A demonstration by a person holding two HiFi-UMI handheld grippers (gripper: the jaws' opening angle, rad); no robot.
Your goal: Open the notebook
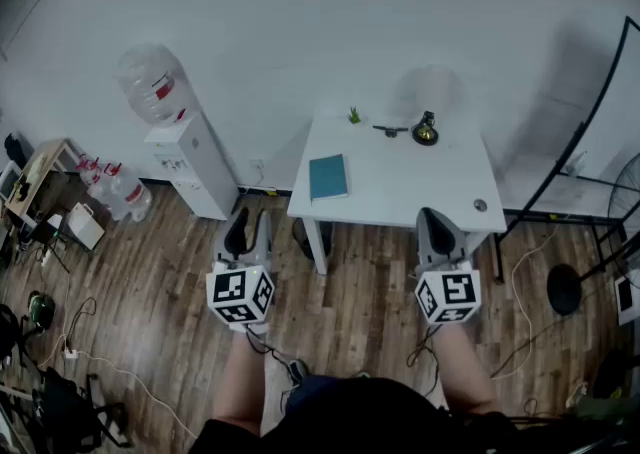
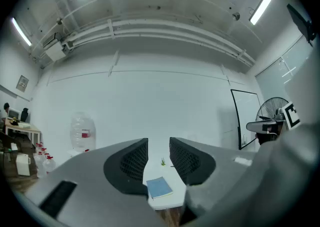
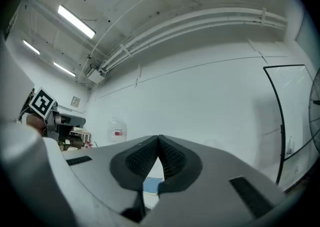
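**Both tongs held short of the bench, notebook closed**

The left tongs (image 2: 158, 153) stand at a narrow gap with nothing between them. In the left gripper view the bench and the notebook (image 2: 159, 187) show through that gap, further off. The right tongs (image 3: 158, 143) are closed tip to tip and hold nothing; a corner of the notebook (image 3: 151, 186) peeks out below them.

In the head view the left tongs (image 1: 249, 222) and the right tongs (image 1: 440, 220) are side by side over the wooden floor (image 1: 150, 292), near the person and on the near side of the bench. Each carries its marker cube behind the jaws. The left tongs sit off the near left corner of the bench, and the right tongs overlap its near edge.

The white bench (image 1: 420, 182) stands against the far wall. The teal notebook (image 1: 328, 177) lies flat and shut on its left part, near the left edge and well apart from both tongs.

At the far edge of the bench are a small green plant (image 1: 354, 116) and a dark round object (image 1: 425, 130). A small round thing (image 1: 480, 205) lies near the right near corner.

To the left of the bench a white water dispenser (image 1: 185, 157) carries a large bottle (image 1: 150, 85). More bottles (image 1: 120, 192) stand on the floor to its left.
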